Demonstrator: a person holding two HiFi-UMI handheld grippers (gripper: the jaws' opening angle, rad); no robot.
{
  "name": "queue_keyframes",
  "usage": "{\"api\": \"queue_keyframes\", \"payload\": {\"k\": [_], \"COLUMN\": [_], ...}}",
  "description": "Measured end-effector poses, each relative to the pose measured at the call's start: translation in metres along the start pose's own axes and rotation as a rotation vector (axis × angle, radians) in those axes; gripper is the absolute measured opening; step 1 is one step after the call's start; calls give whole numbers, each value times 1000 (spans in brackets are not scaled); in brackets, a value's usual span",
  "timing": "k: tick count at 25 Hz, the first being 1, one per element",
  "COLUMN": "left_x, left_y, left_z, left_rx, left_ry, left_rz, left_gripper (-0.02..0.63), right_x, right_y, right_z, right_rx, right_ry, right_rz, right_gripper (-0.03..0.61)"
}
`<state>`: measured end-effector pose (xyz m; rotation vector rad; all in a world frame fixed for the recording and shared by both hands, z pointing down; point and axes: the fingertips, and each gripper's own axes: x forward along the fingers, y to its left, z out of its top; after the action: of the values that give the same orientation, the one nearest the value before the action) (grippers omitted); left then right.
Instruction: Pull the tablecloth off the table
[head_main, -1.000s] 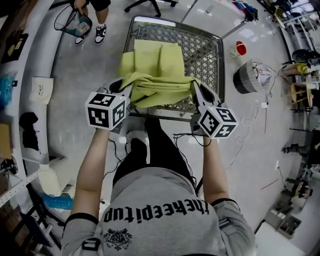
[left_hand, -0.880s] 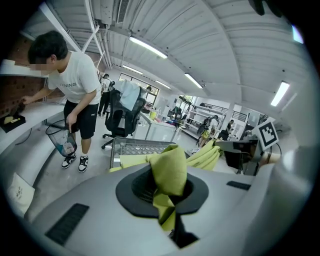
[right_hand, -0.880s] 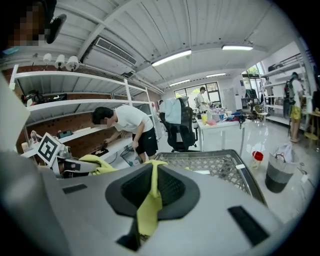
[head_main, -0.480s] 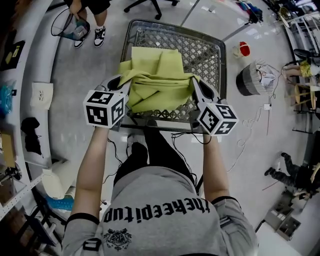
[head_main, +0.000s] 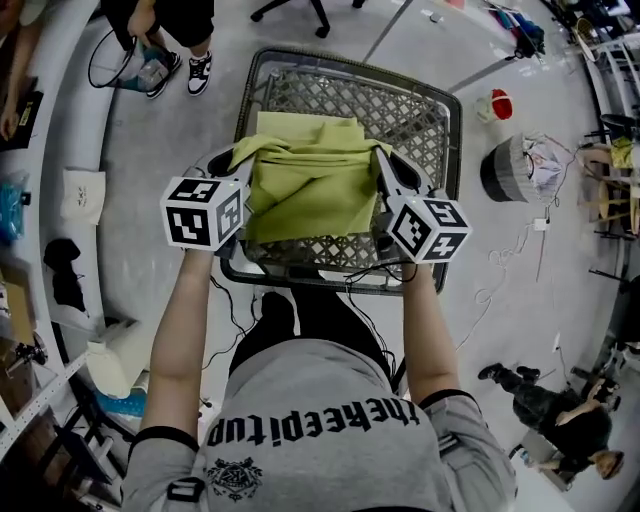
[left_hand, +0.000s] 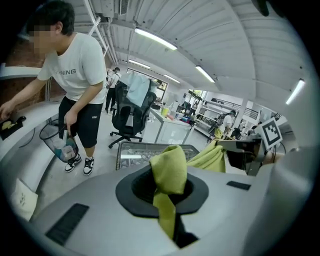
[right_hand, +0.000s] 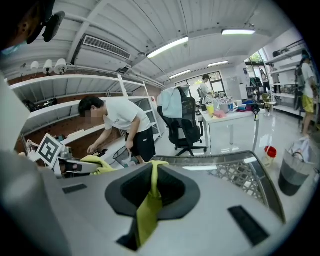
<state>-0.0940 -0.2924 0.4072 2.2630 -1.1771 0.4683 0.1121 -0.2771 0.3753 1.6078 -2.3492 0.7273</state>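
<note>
**Head view.** The tablecloth (head_main: 312, 188), yellow-green, lies bunched and folded on the near half of the mesh-topped metal table (head_main: 440, 120). Bare grille shows along the table's far edge and right side. The left gripper (head_main: 236, 160) is at the table's near-left and the right gripper (head_main: 383, 160) at its near-right, each on a corner of the cloth. The print across the person's grey shirt is upside down from here and seems to read "thekeepitup". Each gripper's cube carries only black-and-white square markers, with no words.

**Left gripper view.** The jaws are pinched nearly together on a strip of tablecloth (left_hand: 169, 172), which rises from the slot and flops over. The table's far rim shows beyond it. A bystander past the table wears a white shirt (left_hand: 75, 65) with lettering ending in "NING"; the rest is hidden.

**Right gripper view.** These jaws are also narrow, clamping a thin fold of cloth (right_hand: 148, 207), with the table's grille to the right. I can read no writing here.

**Handling, as I judge it.** The fabric is light, limp and thin, and it creases and drapes freely. It should not break, but it may snag on the open mesh or the table's edge. The two near corners look like the right places to hold. A deep pinch matters, because thin cloth can slide out of narrow pads under a hard tug.
</note>
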Motion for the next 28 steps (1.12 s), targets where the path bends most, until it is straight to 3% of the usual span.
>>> {"api": "queue_keyframes", "payload": {"k": [14, 23, 26, 28], "left_x": [84, 110, 113, 113], "left_y": [44, 56, 56, 54], "left_z": [-7, -37, -41, -39], "left_rx": [-26, 4, -17, -45], "left_ry": [118, 190, 188, 174], "left_rz": [65, 108, 90, 60], "left_gripper": [23, 25, 26, 103], "right_x": [88, 115, 119, 119], "right_y": [-53, -67, -69, -68], "right_z": [-27, -59, -66, -68], "right_rx": [115, 124, 127, 135], "right_ry": [107, 201, 221, 226], "right_rz": [17, 20, 23, 31], "right_gripper": [32, 34, 46, 74]}}
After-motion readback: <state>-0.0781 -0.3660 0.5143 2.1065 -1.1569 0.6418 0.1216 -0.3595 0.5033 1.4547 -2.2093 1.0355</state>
